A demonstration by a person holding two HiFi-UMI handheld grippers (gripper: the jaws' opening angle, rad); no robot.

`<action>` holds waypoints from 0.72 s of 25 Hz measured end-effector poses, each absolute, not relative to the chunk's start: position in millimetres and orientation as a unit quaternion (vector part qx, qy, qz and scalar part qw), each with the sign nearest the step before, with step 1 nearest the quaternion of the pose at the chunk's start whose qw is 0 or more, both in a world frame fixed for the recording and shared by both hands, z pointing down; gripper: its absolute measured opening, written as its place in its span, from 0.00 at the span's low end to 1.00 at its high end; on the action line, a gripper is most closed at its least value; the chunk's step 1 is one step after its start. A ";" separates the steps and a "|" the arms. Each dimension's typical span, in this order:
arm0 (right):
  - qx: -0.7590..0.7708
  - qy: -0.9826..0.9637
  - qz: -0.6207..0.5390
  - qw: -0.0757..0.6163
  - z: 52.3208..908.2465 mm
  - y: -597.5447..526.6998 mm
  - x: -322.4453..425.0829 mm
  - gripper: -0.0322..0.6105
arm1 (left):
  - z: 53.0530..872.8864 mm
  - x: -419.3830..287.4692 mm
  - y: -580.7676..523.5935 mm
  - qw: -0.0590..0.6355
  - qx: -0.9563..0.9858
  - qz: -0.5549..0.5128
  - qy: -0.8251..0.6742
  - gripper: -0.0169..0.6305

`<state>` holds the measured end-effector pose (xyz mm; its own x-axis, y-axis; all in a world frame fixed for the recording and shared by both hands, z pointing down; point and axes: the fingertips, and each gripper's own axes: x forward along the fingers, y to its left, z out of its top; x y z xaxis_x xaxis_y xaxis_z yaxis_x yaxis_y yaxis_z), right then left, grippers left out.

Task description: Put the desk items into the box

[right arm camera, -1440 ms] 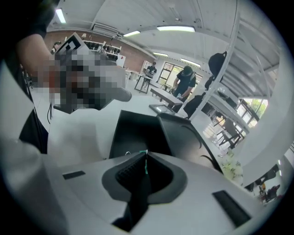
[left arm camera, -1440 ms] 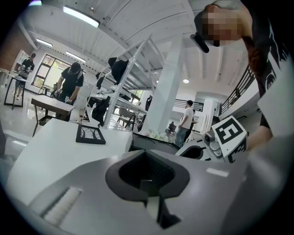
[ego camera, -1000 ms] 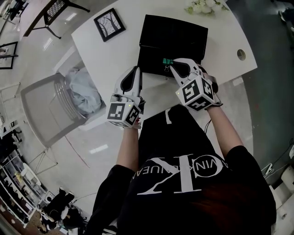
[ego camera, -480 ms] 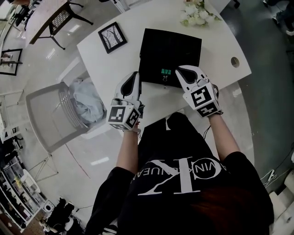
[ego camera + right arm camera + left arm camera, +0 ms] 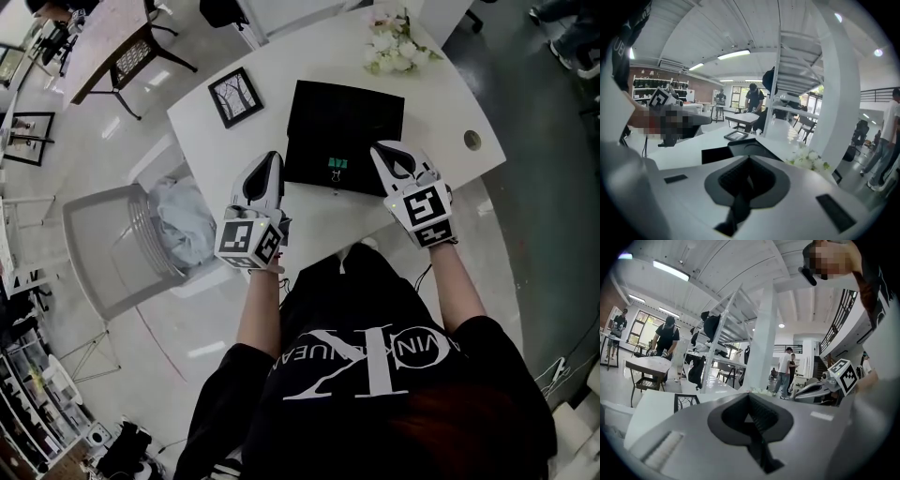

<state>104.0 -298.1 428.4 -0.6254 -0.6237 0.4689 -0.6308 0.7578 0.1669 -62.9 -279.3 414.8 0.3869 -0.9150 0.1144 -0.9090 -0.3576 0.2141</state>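
Black box [image 5: 342, 131] open on the white desk [image 5: 441, 103], straight ahead of the person. Inside it, close to the near wall, two small green items [image 5: 337, 162], likely clips, with a smaller dark bit [image 5: 335, 174] just below them, too small to name. Left gripper [image 5: 270, 161] just off the box's near left corner, above bare desk; fingers [image 5: 693, 441] pressed together with nothing between them, plain in the left gripper view. Right gripper [image 5: 384, 152] at the box's near right corner, tip over the rim or just beside it, hard to say which; fingers [image 5: 684, 201] likewise closed tight and empty, plain in the right gripper view. Out on the desk and not yet boxed: a framed picture [image 5: 235, 97] to the left of the box and apart from it, and a bunch of white flowers [image 5: 394, 52] beyond the far right corner. Judged from this: partly done, with the green items already in and both tools free. Left to do, if counted as desk items: the frame and perhaps the flowers. No other loose item visible on the desk, only a round cable hole [image 5: 472, 140] at the right. Frame nearest the left gripper, so probably a job for that side, with fingers needing to part first.
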 end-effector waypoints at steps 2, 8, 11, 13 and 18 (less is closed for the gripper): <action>0.354 -0.902 0.007 0.249 423.7 -299.2 107.1 0.07 | 411.1 -63.1 -280.5 0.117 0.824 -0.013 -0.555 0.04; 0.377 -0.900 0.002 0.220 407.0 -306.2 117.7 0.07 | 401.0 -63.3 -285.7 0.104 0.825 -0.013 -0.555 0.04; 0.388 -0.900 0.006 0.197 395.3 -310.5 122.6 0.07 | 393.0 -63.3 -289.1 0.096 0.827 -0.013 -0.554 0.04; 0.394 -0.901 0.008 0.182 387.9 -313.6 125.3 0.07 | 387.4 -63.2 -291.7 0.089 0.828 -0.013 -0.554 0.04; 0.408 -0.900 0.012 0.151 374.4 -319.7 131.9 0.07 | 379.2 -65.3 -297.2 0.079 0.826 -0.016 -0.558 0.04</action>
